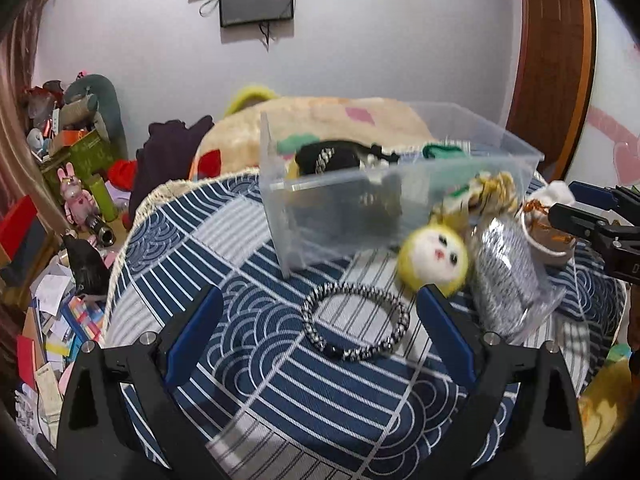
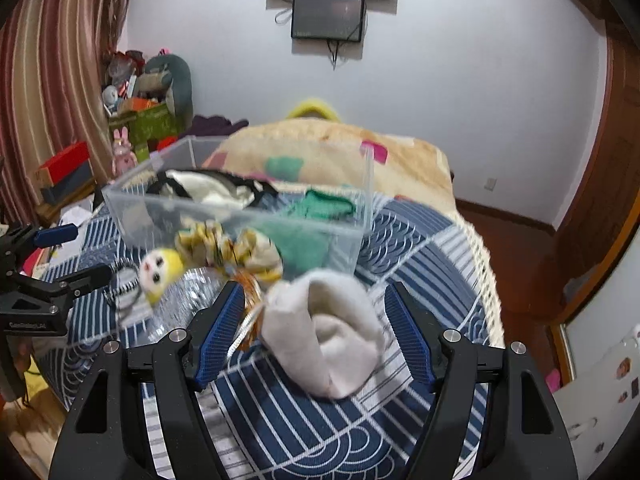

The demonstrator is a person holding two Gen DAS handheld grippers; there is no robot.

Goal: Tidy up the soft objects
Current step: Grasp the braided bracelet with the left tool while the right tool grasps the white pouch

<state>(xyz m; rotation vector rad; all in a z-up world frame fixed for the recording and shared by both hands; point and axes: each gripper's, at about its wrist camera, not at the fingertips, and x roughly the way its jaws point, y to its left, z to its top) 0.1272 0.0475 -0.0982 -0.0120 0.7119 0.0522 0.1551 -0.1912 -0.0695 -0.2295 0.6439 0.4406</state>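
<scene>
Sock (image 2: pixel 324 328) sits between wide right jaws, ungripped; left jaws wide, empty, near bracelet (image 1: pixel 356 322): close squarely mid-roll.

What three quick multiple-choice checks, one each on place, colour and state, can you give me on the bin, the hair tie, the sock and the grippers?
1. Where does the hair tie lie?
A. inside the bin
B. on the cloth between the left gripper's fingers
C. on the floor

2. What colour is the sock in front of the right gripper?
A. off-white
B. red
C. black

3. How does the left gripper stand?
A. shut on the hair tie
B. shut on nothing
C. open, holding nothing

Answers:
1 B: the left wrist view shows the tie flat on the striped cloth, outside the clear bin.
2 A: the right wrist view shows a pale folded sock between the blue pads.
3 C: both blue pads stand wide apart, clear of the tie.
</scene>
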